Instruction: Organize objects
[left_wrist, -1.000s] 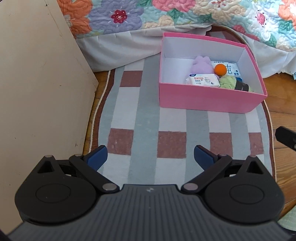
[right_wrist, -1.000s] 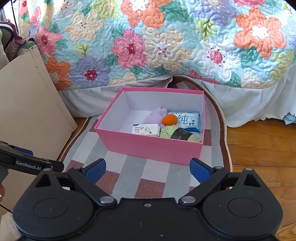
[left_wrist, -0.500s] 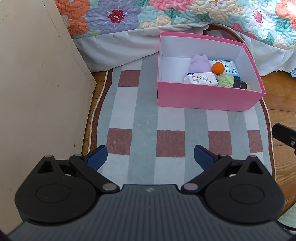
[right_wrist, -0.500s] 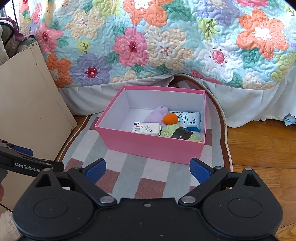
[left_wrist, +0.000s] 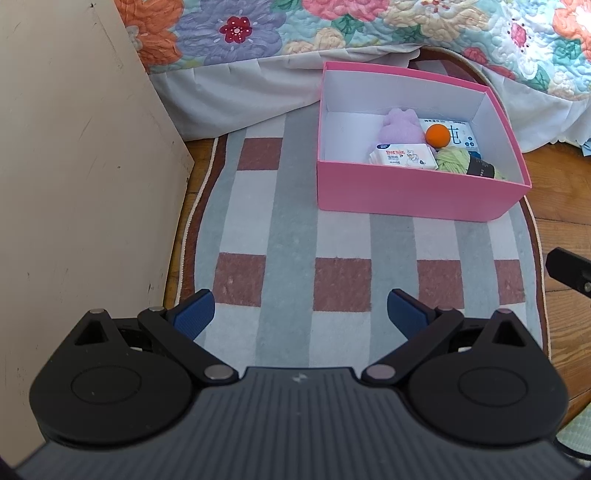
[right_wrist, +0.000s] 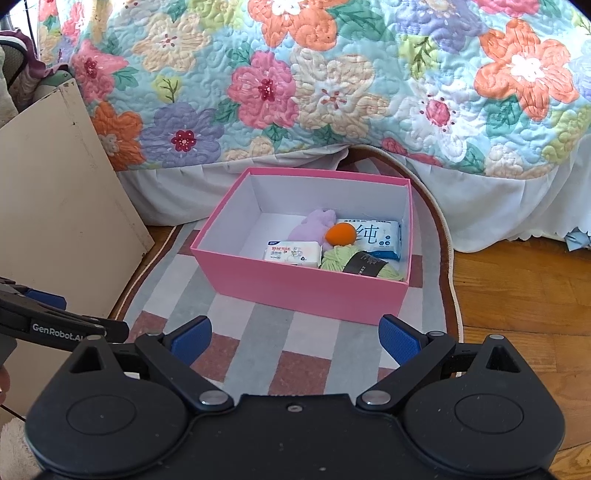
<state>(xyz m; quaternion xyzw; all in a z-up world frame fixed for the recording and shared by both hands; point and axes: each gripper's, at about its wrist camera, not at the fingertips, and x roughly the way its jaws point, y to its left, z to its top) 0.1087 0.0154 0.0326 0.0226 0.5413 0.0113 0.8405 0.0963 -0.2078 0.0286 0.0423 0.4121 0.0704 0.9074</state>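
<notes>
The left gripper (left_wrist: 298, 314), fingers (left_wrist: 194, 314) spread wide and empty, hangs above a checked rug (left_wrist: 343, 243) where a pink box (left_wrist: 413, 195) holds an orange ball (left_wrist: 437, 135).

Wood floor (right_wrist: 524, 291) is being covered by a checked rug (left_wrist: 288, 236), with a pink box (left_wrist: 413, 199) being carried on the rug's far end and a beige panel (left_wrist: 74, 184) being stood along its left edge.

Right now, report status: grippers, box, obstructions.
Left gripper open, empty. Right gripper open, empty. Pink box on rug, five items inside. Nothing between grippers and box.
</notes>
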